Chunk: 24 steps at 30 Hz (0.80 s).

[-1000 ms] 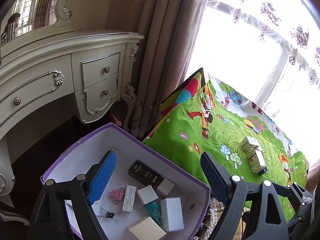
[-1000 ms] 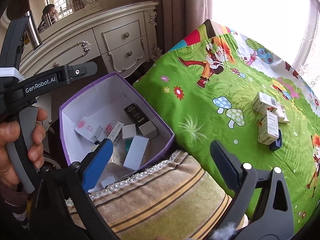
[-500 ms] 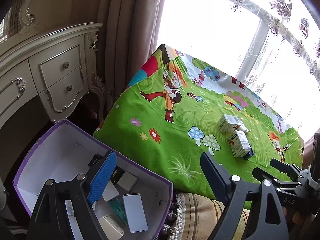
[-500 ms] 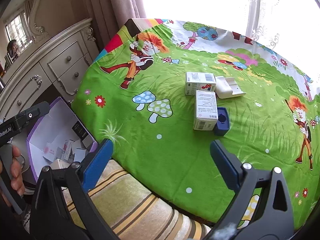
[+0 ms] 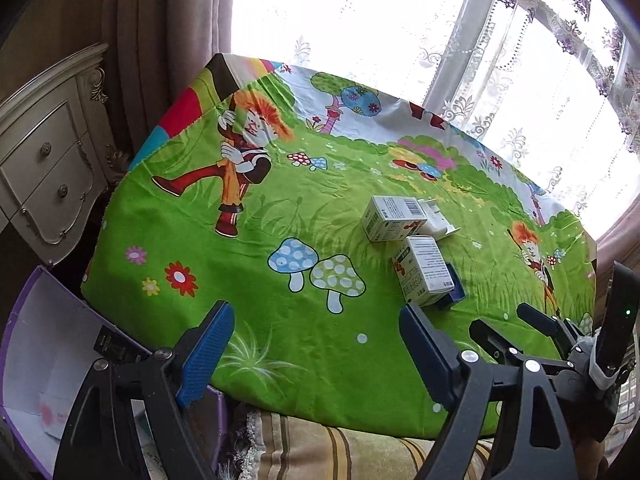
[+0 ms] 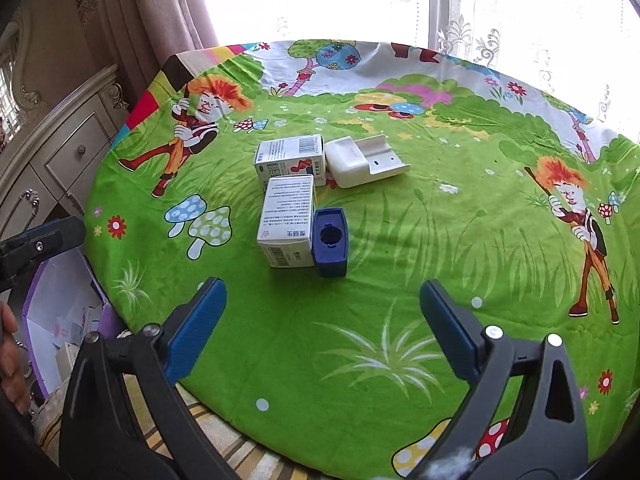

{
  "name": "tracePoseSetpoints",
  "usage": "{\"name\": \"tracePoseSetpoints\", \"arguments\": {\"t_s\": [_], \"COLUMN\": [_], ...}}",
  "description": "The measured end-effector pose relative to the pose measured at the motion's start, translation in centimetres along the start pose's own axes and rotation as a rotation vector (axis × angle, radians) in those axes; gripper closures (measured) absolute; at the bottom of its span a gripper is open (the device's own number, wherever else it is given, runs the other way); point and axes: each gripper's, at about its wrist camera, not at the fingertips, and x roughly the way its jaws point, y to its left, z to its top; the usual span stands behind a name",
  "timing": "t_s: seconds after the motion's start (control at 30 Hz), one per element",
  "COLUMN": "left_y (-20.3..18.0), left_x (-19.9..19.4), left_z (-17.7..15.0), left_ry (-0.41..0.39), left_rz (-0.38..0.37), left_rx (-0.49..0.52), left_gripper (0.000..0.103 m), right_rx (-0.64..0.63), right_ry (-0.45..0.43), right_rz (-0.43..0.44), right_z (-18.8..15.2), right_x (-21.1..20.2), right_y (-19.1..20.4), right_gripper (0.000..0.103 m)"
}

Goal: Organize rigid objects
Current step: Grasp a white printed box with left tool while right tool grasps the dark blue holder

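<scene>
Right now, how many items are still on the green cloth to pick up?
4, clustered mid-cloth: a barcode box at the back, a white case to its right, a text-covered box nearer, and a blue insert against its right side. None appears hidden.

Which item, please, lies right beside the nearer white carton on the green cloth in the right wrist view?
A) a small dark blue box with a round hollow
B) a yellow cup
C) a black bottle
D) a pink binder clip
A: the small dark blue box with a round hollow in its top sits against the right side of the nearer white carton, ahead of the open right claw.
</scene>
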Motion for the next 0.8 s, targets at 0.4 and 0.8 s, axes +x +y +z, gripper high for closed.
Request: {"name": "tracePoseSetpoints", "arguments": {"t_s": [0.4, 0.8], "left_y": [-7.0, -9.9], "left_x": [6.9, 13.5], "left_z": [2.6, 3.8], "left_ry": [0.136, 0.262], "left_rz": [-0.074, -0.071], "left_rx": [0.045, -0.008], "left_gripper": [0.024, 0.04], "right_rx": [0.114, 0.141], "right_ry": [0.027, 0.02], "right_rz": [0.014, 0.046], "right_z": [-0.5, -0.5], "right_x": [2.6, 2.9], "right_y": [-4.2, -5.2], "right_gripper": [0.011, 0.011]}}
